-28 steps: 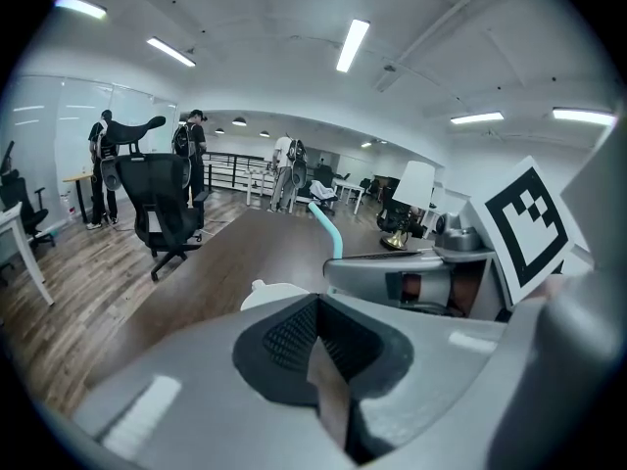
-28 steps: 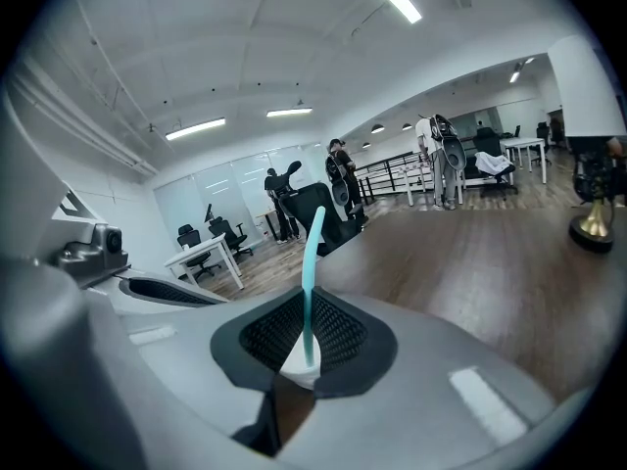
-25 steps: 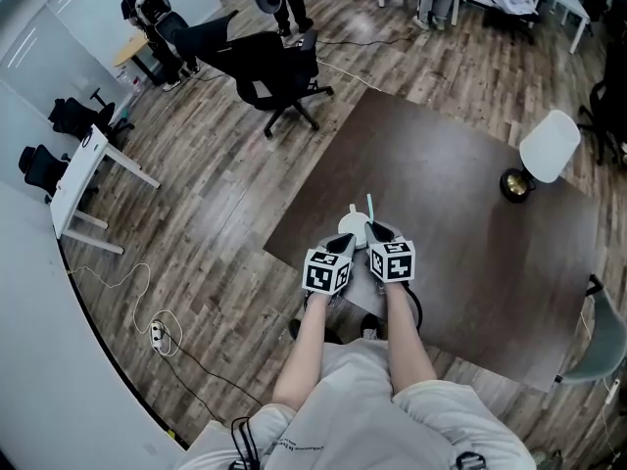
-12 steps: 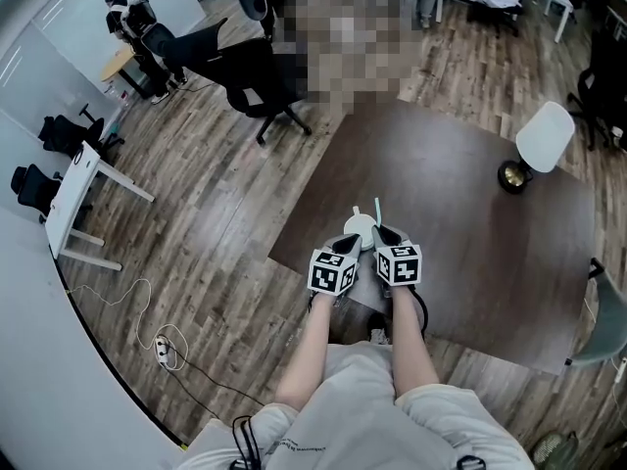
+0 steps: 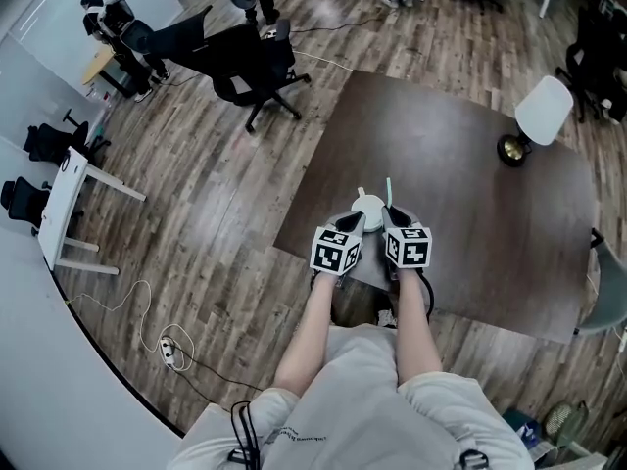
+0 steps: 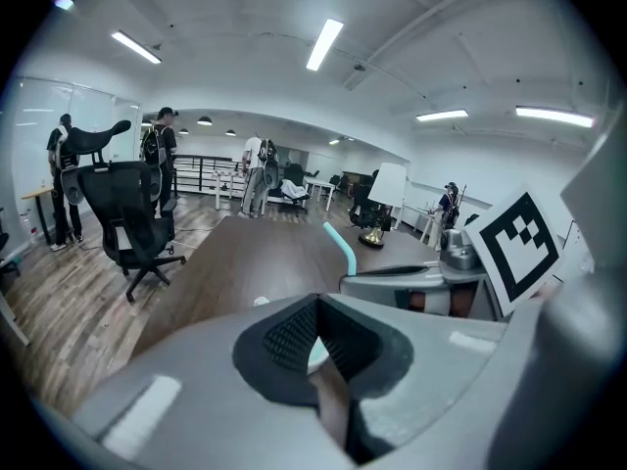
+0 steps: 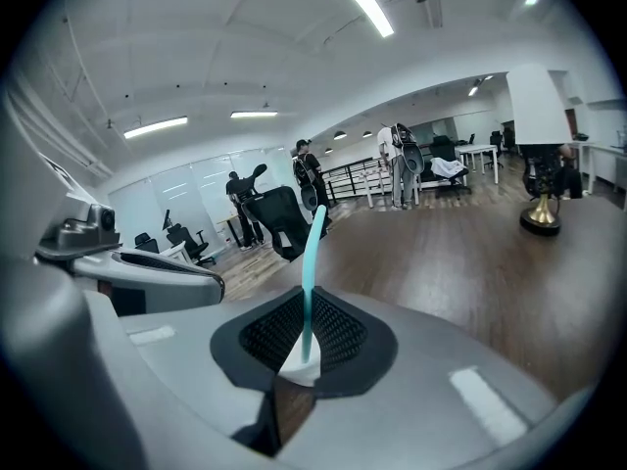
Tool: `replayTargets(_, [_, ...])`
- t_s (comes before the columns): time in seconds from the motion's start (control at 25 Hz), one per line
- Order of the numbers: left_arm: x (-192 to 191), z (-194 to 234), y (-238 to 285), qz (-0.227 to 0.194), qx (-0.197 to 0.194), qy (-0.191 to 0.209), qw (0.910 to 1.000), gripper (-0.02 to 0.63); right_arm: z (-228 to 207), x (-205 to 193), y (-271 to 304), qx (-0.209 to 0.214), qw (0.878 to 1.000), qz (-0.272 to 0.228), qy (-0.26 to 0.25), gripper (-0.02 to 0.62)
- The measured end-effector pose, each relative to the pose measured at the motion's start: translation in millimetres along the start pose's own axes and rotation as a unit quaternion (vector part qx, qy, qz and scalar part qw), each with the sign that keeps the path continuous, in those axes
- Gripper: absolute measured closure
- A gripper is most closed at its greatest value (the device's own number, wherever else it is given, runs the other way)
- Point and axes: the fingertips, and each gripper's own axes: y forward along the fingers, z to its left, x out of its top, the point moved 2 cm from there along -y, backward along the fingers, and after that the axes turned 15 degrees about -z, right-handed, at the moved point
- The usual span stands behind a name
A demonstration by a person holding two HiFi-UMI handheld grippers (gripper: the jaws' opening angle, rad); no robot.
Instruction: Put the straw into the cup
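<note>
Straw (image 7: pixel 312 262) — thin, teal, curved at its tip — stands upright.

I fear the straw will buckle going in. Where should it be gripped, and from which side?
On the straight shaft below the curved top, pinched across from the side, as the right gripper holds the straw: it is thin and stands nearly upright, so a side pinch meets it squarely.
</note>
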Motion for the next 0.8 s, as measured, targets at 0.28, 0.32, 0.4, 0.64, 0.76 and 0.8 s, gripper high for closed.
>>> replayTargets(0.28, [-5.3, -0.9, -0.9, 0.003, -0.031, 0.003, 0.9995, 0.606, 4.1, -2.5, -4.9, -0.027, 1.000, -0.008, -0.001, 0.543])
replayTargets(0.32, [-6.0, -1.0, -1.7, 0.004, -0.034, 0.004, 0.9994, 0.605, 6.0, -2.8, -5.8, -0.029, 1.000, -0.009, -0.002, 0.543])
replayTargets(0.4, [-6.5, -0.2, -3.8, 0.005, -0.040, 0.005, 0.9992, 0.605, 10.4, -3.8, -7.8, -0.033, 0.999, -0.010, -0.005, 0.543])
replayTargets(0.64, [-4.3, 4.2, -11.1, 0.002, -0.048, -0.001, 0.9989, 0.606, 23.8, -2.2, -11.2, -0.032, 0.999, -0.011, -0.018, 0.538])
replayTargets(0.76, [-4.7, 4.3, -11.8, 0.001, -0.052, -0.003, 0.9987, 0.604, 24.2, -2.7, -12.4, -0.035, 0.999, -0.011, -0.020, 0.534])
replayTargets(0.8, [-4.3, 5.1, -12.2, 0.001, -0.053, -0.003, 0.9986, 0.605, 25.0, -2.4, -12.2, -0.036, 0.999, -0.011, -0.022, 0.534])
